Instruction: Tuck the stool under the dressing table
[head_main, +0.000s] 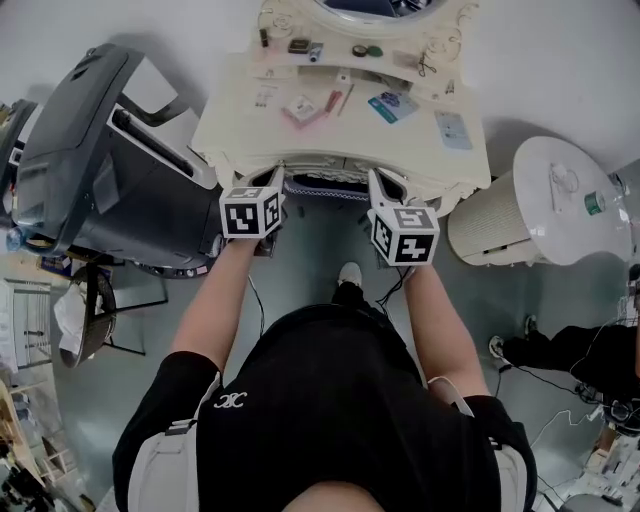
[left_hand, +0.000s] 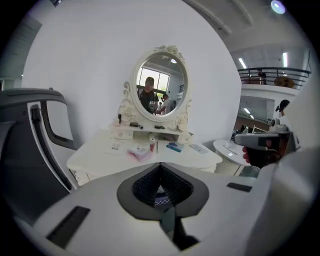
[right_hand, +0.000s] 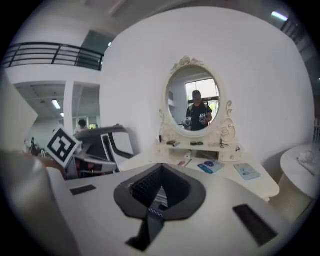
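stool sits between left gripper and right gripper, under dressing table.

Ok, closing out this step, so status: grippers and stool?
Left gripper shut, empty. Right gripper shut, empty. Stool under dressing table, only its edge showing. Nothing seen blocking it.

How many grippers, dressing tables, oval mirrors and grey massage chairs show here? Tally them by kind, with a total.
Grippers: 2 (left gripper, right gripper)
Dressing table: 1
Oval mirror: 1
Grey massage chair: 1
Total: 5
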